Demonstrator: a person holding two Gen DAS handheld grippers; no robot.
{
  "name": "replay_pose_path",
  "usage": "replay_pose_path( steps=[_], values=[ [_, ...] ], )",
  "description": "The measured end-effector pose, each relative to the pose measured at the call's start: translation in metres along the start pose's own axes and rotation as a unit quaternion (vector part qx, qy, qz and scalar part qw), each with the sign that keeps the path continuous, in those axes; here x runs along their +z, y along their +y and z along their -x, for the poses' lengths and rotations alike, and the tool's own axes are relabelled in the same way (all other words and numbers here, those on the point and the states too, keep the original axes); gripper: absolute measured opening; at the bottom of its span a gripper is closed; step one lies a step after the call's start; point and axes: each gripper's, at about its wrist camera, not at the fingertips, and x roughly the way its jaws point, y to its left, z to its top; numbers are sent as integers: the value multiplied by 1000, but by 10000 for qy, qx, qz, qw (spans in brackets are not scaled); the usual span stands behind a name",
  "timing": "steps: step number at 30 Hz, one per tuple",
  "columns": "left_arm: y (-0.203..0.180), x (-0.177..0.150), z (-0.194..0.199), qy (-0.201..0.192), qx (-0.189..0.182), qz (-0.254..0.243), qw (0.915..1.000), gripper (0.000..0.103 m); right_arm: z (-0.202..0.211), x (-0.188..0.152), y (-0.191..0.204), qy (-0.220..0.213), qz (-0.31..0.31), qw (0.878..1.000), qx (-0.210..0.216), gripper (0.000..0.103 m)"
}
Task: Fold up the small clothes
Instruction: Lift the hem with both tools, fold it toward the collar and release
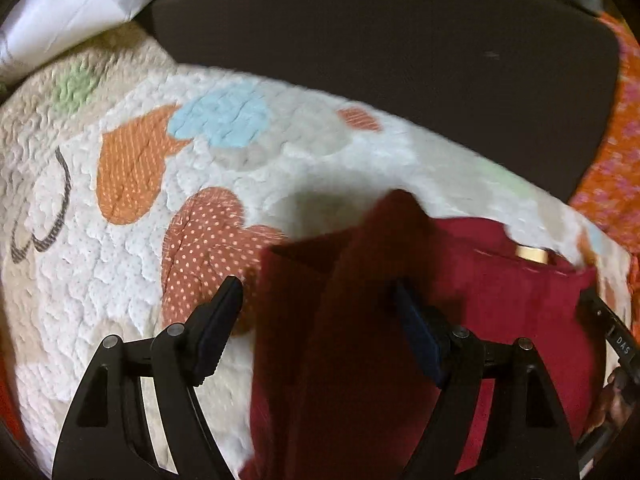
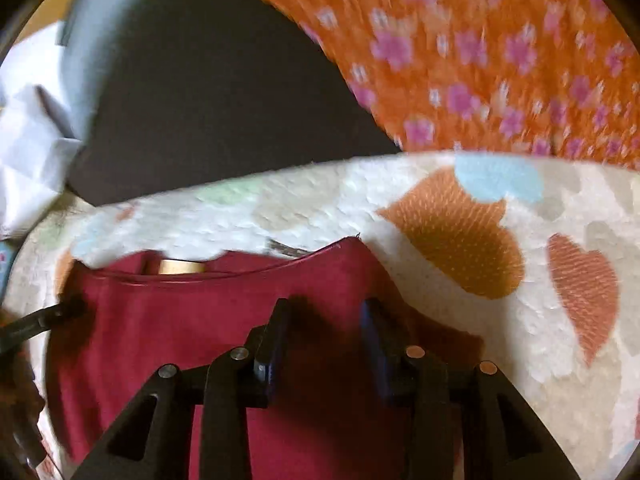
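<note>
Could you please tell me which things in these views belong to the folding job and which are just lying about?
Job:
- red garment
- left hand-held gripper, open
- right hand-held gripper, open

Lying about:
- heart-patterned quilt under the garment
- orange floral fabric
- dark cushion
- white cloth

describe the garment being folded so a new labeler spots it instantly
Start at the cream quilted blanket with heart patches. The dark red garment lies on its near part, under both sets of fingers. It is the only plain, solid-coloured cloth: the blanket is patterned, the orange fabric behind has pink flowers, and a tan label shows at its neckline.
</note>
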Motion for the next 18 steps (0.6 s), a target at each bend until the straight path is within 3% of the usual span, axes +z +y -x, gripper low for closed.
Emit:
replay_pose_path(
  steps=[5, 8, 10, 15, 18],
  values=[
    [6, -2, 9, -51, -64, -2, 10000, 79, 21, 2, 2, -110, 52, 9999, 4, 33],
    [11, -15, 38, -148, -272, -100, 9995, 79, 53, -20, 6, -136, 181, 9993, 294, 34],
    [16, -30, 57, -156, -385, -178, 9990, 79, 73, -42, 7, -75, 376, 9990, 242, 34],
    [16, -90, 77, 139, -296, -306, 9990, 79, 86, -92, 10, 169, 813, 9965, 26, 34],
    [16, -117, 57, 526, 126, -328, 9980, 79, 72, -106, -1, 230, 829, 9963, -23, 34]
  ],
)
